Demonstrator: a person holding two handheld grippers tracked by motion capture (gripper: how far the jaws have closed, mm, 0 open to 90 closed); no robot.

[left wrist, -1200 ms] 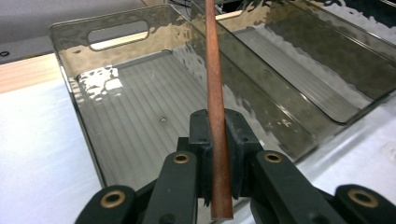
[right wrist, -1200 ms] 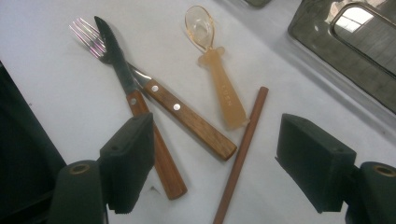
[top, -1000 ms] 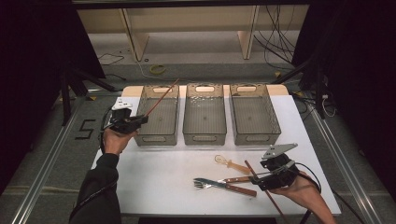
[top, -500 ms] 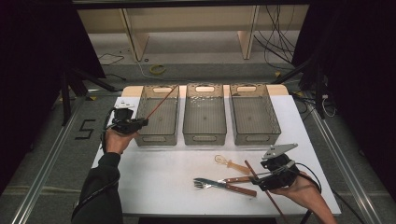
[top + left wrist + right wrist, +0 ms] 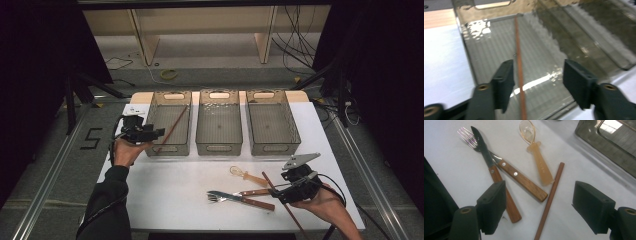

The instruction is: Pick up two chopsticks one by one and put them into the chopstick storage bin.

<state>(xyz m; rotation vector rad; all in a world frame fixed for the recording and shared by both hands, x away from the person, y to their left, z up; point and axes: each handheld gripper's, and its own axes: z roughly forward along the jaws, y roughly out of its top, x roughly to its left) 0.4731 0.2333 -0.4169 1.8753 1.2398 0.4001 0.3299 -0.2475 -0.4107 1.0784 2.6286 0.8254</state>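
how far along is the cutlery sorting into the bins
Early. One chopstick lies in the left bin; the left gripper has just opened, with it between the jaws but unpressed. The middle bin and right bin look bare. Left on the table: fork, knife, spoon, second chopstick between the open right gripper jaws.

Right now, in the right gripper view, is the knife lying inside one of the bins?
No, the knife lies on the white table, crossed with the fork and outside the bin.
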